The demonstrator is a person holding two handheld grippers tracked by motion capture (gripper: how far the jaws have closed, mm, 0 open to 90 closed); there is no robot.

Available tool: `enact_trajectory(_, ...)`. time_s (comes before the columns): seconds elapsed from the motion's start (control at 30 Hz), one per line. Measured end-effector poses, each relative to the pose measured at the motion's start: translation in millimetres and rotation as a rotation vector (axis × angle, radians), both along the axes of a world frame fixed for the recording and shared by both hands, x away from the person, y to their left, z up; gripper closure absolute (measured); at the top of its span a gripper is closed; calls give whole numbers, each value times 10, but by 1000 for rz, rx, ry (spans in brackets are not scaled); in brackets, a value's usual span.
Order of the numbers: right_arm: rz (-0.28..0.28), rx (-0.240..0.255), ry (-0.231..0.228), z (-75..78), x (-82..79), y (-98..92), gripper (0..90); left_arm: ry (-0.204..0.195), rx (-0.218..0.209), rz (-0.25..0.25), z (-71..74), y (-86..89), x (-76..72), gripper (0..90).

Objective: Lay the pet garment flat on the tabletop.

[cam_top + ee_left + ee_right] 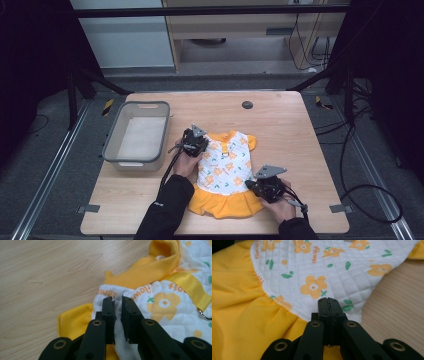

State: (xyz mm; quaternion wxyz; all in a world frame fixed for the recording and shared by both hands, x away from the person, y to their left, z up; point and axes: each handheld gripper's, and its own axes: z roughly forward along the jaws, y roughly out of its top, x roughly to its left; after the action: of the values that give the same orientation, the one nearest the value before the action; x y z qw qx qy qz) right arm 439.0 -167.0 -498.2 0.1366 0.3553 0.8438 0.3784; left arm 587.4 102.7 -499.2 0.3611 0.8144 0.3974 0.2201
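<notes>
On the wooden table point(285, 130) beside the grey bin point(113, 141), the flower-print dress point(227, 170) lay flat and unfolded, with the left gripper point(118, 300) pinching its shoulder, the right gripper point(328, 301) closed at its side hem, and folding judged not yet begun.

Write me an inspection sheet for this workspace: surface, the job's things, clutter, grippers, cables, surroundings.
Surface: wooden table, with a dark round disc near the far edge.
Job's things: small dress, white flower-print top and yellow skirt, lying flat on the table.
Clutter: grey bin at the table's left, with nothing seen inside.
Grippers: left hand-held gripper at the dress's shoulder, a fold of white fabric between narrowly parted jaws; right hand-held gripper shut at the dress's waist edge, hold on the cloth not clear.
Cables: black cables on the floor to the right.
Surroundings: dark frame, grey floor.
</notes>
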Motion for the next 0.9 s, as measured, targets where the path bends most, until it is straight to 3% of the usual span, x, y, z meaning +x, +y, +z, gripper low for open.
enact_trajectory(0.27,-8,-3,41,7,-87,-14,900,-26,51,20,-28,-44,-17,839)
enact_trajectory(0.4,-6,8,53,9,-117,-33,900,-27,54,19,-27,-47,-20,838)
enact_trajectory(0.53,-8,27,63,29,-112,-39,900,-8,26,21,9,-10,-20,801)
enact_trajectory(0.63,-3,68,33,95,-104,-80,900,0,9,10,106,60,-54,761)
enact_trajectory(0.67,-10,85,3,168,-83,-120,900,-20,-5,-5,203,123,-119,761)
enact_trajectory(0.8,-41,138,-55,317,24,-208,900,-31,-46,-33,358,222,-245,762)
enact_trajectory(0.9,-67,165,-81,419,147,-235,900,-32,-61,-78,528,308,-453,771)
